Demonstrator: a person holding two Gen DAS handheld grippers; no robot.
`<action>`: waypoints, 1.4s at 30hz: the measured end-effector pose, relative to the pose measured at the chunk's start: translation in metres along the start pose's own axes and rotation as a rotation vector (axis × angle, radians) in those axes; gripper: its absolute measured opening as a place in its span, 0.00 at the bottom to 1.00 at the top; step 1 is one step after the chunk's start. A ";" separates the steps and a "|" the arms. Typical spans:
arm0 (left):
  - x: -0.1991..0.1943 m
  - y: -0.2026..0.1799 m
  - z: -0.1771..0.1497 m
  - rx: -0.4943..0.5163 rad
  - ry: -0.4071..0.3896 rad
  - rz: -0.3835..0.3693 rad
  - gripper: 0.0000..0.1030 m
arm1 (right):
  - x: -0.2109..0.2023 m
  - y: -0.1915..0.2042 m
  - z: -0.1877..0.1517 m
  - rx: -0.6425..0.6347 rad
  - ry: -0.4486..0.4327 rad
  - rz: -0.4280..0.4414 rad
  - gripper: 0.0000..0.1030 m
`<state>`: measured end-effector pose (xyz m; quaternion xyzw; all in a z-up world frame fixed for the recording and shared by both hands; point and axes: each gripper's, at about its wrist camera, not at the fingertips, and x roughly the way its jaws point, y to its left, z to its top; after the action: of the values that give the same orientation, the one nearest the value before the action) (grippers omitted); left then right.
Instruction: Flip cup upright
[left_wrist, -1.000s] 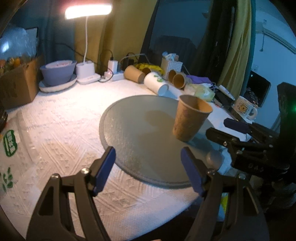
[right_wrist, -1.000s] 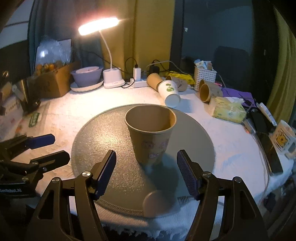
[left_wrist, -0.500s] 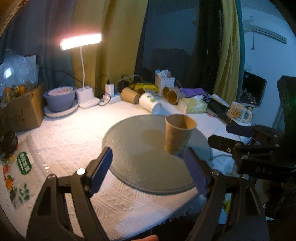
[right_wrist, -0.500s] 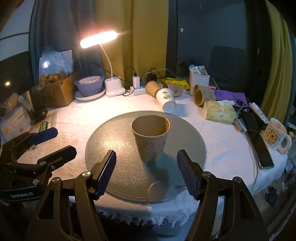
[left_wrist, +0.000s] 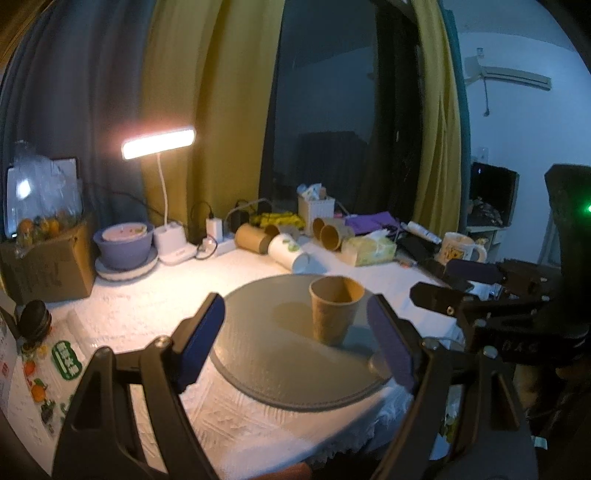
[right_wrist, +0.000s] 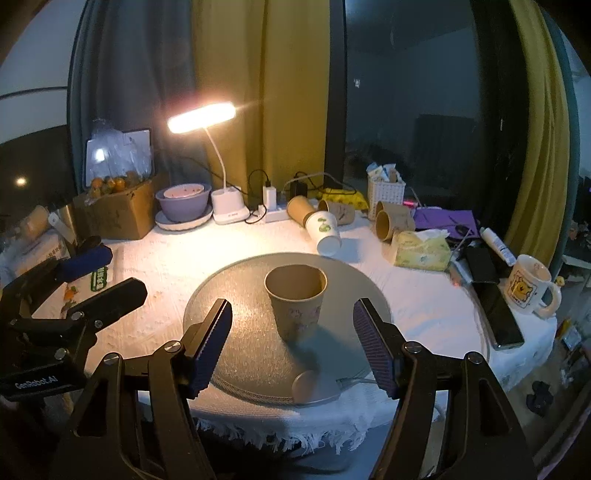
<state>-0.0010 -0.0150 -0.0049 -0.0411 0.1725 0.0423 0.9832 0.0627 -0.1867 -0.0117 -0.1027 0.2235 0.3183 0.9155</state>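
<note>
A brown paper cup (left_wrist: 334, 309) stands upright, mouth up, on a round grey glass disc (left_wrist: 266, 354) on the white tablecloth. It also shows in the right wrist view (right_wrist: 296, 302), on the same disc (right_wrist: 243, 332). My left gripper (left_wrist: 295, 339) is open and empty, back from the cup near the table's front edge. My right gripper (right_wrist: 293, 345) is open and empty, also back from the cup. Each gripper shows in the other's view: the right one (left_wrist: 454, 282) and the left one (right_wrist: 99, 273).
Several paper cups lie on their sides at the back, one white (right_wrist: 325, 230). A lit desk lamp (right_wrist: 201, 118), a purple bowl (right_wrist: 183, 201), a cardboard box (right_wrist: 118, 214), a tissue pack (right_wrist: 423, 251), a mug (right_wrist: 528, 286) and a phone (right_wrist: 500, 314) crowd the table's back and right.
Both grippers have pulled back and up from the cup, which now looks smaller and farther away. The cup stays upright on the disc.
</note>
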 end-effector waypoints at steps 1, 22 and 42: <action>-0.003 -0.001 0.001 0.002 -0.008 -0.001 0.78 | -0.003 0.000 0.001 -0.002 -0.008 0.000 0.69; -0.057 -0.020 0.030 0.062 -0.179 -0.011 0.78 | -0.057 0.003 0.016 -0.019 -0.144 -0.009 0.69; -0.067 -0.019 0.032 0.048 -0.210 -0.026 0.78 | -0.065 0.008 0.016 -0.036 -0.148 -0.001 0.69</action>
<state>-0.0515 -0.0358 0.0496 -0.0149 0.0689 0.0296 0.9971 0.0180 -0.2100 0.0332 -0.0955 0.1495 0.3284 0.9277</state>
